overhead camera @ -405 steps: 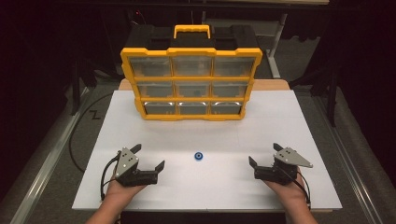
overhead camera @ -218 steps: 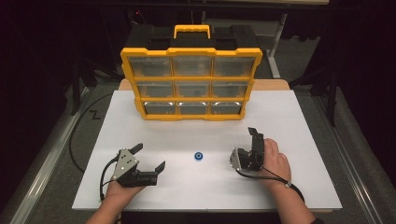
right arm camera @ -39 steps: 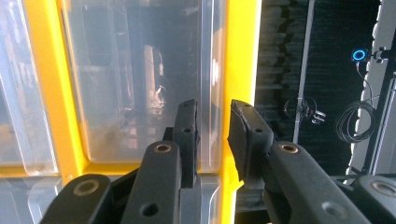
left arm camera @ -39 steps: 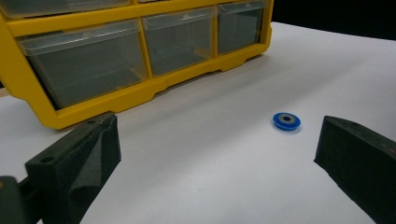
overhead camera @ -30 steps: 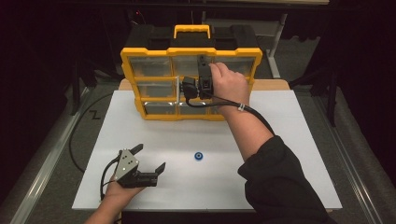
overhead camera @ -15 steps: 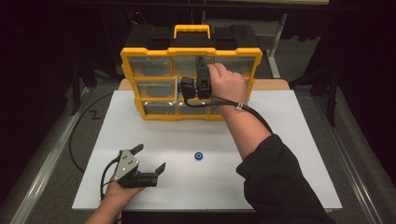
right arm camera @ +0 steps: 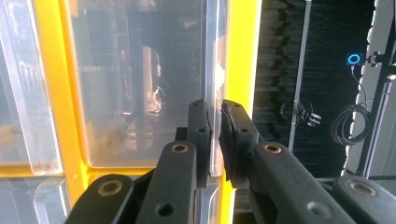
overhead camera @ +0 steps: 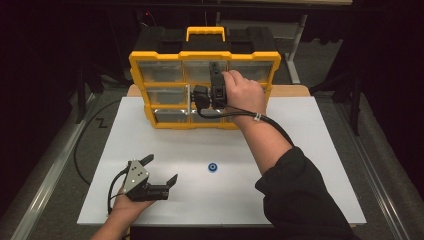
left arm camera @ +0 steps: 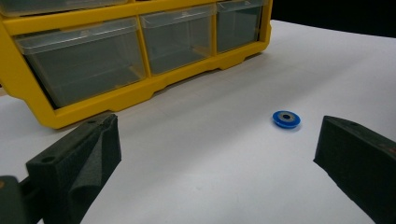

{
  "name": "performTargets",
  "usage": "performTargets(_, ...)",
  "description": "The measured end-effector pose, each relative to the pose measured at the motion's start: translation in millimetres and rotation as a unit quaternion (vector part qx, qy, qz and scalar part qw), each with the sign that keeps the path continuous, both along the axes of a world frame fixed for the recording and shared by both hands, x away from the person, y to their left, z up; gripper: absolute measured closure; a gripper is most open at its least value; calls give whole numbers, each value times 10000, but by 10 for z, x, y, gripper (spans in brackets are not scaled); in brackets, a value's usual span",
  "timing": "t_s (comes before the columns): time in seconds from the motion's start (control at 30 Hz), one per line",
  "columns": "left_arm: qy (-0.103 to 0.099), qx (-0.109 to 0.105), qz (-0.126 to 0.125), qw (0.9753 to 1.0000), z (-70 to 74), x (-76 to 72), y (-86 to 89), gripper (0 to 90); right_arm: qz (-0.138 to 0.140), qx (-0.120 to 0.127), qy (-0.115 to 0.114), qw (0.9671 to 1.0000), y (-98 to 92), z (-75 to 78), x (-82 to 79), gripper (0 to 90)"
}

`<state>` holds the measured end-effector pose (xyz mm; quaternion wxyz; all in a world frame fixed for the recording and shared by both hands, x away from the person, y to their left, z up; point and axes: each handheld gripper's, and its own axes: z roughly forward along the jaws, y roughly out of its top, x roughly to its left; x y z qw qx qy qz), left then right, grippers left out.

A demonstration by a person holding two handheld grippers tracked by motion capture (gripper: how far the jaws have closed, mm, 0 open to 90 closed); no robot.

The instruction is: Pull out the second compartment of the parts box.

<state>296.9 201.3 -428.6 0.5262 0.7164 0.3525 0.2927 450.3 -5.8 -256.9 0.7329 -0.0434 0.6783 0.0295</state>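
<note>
The right gripper (right arm camera: pixel 214 122) has its jaws pressed on the clear front lip of a drawer (right arm camera: pixel 140 84) in the yellow organiser (overhead camera: pixel 205 90), which stands upright at the far edge of the white table (overhead camera: pixel 310 150). In the high view the hand reaches the top row of drawers, at about its middle; which drawer exactly is hard to tell. To do this well, the person would likely pull straight out along the drawer's run, keeping the pinch square on the thin lip so it does not slip or twist, and watching that the organiser does not tip forward. The left gripper (overhead camera: pixel 162 175) rests near the table's near left corner, jaws spread and empty. The blue ring (overhead camera: pixel 213 167) lies near the table's middle. No brand or writing is legible
</note>
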Motion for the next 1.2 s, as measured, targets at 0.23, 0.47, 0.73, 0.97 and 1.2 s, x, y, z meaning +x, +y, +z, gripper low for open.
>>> performTargets(0.23, -3, 0, 13, 10000, 0, -1, -2, 10, 12, -53, 19, 10000, -2, 13, -39, 843)
performTargets(0.47, -8, 8, 12, 10000, 0, -2, -3, 10, -20, -25, 231, 9997, -18, 63, -44, 723)
performTargets(0.73, -4, 10, 11, 10000, 0, 0, -4, 10, -67, -80, 444, 9990, -22, 122, 0, 690)
performTargets(0.97, -7, 8, 4, 10000, 2, -2, 1, 10, -128, -83, 570, 9983, -10, 130, 34, 729)
performTargets(1.2, -16, 2, 7, 10000, 3, -3, 0, 10, -161, -131, 427, 9989, -3, 124, 31, 804)
